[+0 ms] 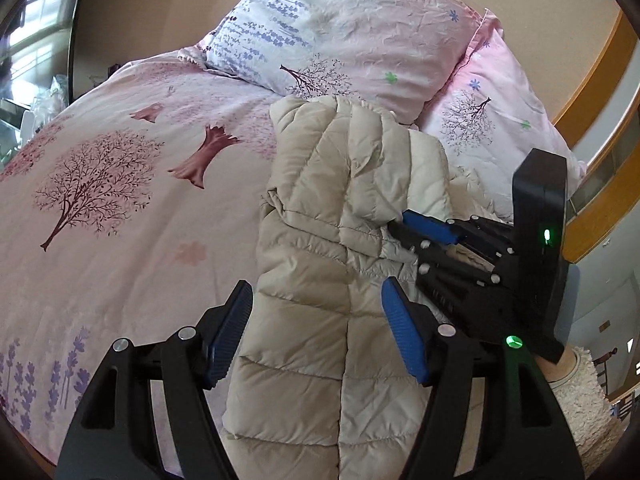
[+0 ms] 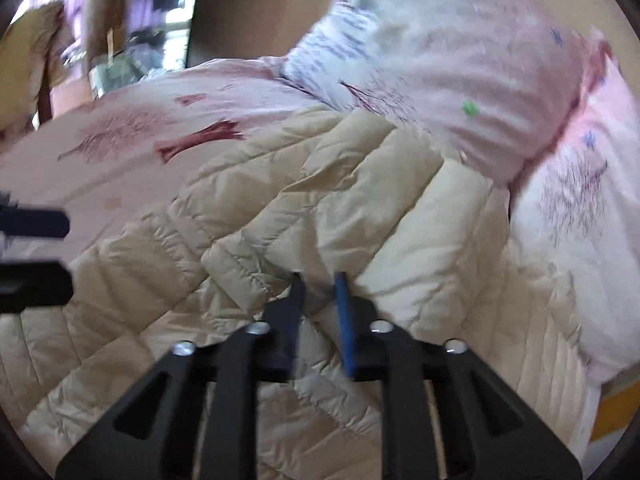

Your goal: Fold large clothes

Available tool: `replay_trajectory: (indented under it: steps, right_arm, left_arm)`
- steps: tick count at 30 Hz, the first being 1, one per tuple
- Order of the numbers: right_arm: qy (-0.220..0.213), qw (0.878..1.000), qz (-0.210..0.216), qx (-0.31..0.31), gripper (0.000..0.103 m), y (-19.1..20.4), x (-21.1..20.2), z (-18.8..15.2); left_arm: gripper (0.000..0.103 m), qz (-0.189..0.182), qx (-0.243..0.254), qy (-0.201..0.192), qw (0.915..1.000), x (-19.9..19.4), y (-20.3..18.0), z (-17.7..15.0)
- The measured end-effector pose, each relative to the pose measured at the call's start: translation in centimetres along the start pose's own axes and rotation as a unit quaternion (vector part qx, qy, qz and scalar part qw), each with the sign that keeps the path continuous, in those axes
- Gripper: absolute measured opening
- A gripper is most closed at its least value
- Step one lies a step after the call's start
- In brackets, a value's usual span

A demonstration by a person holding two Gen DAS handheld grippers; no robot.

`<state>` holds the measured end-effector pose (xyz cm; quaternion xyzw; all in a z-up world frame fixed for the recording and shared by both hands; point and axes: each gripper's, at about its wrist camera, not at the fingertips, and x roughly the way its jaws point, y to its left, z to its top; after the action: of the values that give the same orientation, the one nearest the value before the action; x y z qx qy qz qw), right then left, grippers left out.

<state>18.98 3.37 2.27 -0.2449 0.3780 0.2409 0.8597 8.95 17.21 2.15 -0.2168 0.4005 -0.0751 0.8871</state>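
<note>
Both wrist views close above jacket (image 1: 340,240), facing pillows (image 1: 360,28)

Soft daylight, left view sharp, right view motion-blurred, both with dark fisheye-bent edges.

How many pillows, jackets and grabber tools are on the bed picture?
Pillows: 2 (big pillow, small pillow)
Puffy jacket: 1
Grabbers: 2 (left gripper, right gripper)
Total: 5

The puffy jacket (image 1: 320,240) is soft, stitched, slightly shiny cloth, the bed cover (image 1: 120,200) is smooth printed cloth, and the left gripper (image 1: 316,332) is matt black plastic with ridged blue pads (image 1: 400,328).
</note>
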Motion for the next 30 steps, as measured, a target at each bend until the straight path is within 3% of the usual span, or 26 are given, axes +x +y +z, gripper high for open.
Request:
replay_trajectory:
  steps: [5, 9, 14, 17, 19, 20, 21, 22, 23, 26, 30]
  right_arm:
    - [-0.030, 0.995, 0.021, 0.088, 0.004, -3.6, -2.2, -0.4]
    - [-0.072, 0.980, 0.027, 0.185, 0.004, -7.9, -5.8, -1.9]
    - [-0.104, 0.938, 0.034, 0.329, 0.004, -14.1, -9.5, -6.5]
    - [-0.082, 0.915, 0.053, 0.392, 0.011, -17.1, -9.7, -10.6]
    - [-0.061, 0.900, 0.071, 0.427, 0.037, -18.6, -9.2, -13.1]
    - [-0.057, 0.891, 0.077, 0.445, 0.057, -19.2, -9.1, -14.0]
    - [-0.058, 0.875, 0.087, 0.473, 0.061, -20.3, -9.1, -15.3]
    - [-0.059, 0.864, 0.098, 0.490, 0.061, -21.1, -9.1, -16.0]
    - [-0.062, 0.845, 0.119, 0.517, 0.061, -22.3, -9.1, -17.1]
    - [-0.066, 0.814, 0.144, 0.558, 0.061, -24.0, -8.7, -18.5]
    - [-0.038, 0.808, 0.149, 0.569, 0.057, -24.5, -6.8, -18.7]
  left_arm:
    - [0.067, -0.009, 0.007, 0.003, 0.9999, 0.2, -0.6, -0.3]
    - [0.067, -0.015, 0.023, 0.004, 0.9996, 0.3, -1.6, -0.6]
    - [0.072, -0.020, 0.057, -0.003, 0.9981, 0.2, -3.5, -1.2]
    - [0.075, -0.027, 0.077, -0.004, 0.9967, 0.2, -4.6, -1.6]
    - [0.077, -0.033, 0.087, -0.002, 0.9956, 0.4, -5.1, -1.9]
    - [0.077, -0.038, 0.090, 0.000, 0.9952, 0.6, -5.3, -2.0]
    - [0.077, -0.040, 0.091, 0.002, 0.9950, 0.7, -5.4, -2.0]
    - [0.077, -0.041, 0.091, 0.005, 0.9950, 0.8, -5.6, -2.1]
    - [0.078, -0.043, 0.090, 0.008, 0.9950, 1.0, -5.6, -2.1]
    - [0.080, -0.045, 0.089, 0.014, 0.9949, 1.3, -5.6, -2.4]
    - [0.080, -0.039, 0.095, 0.021, 0.9945, 1.8, -5.8, -2.8]
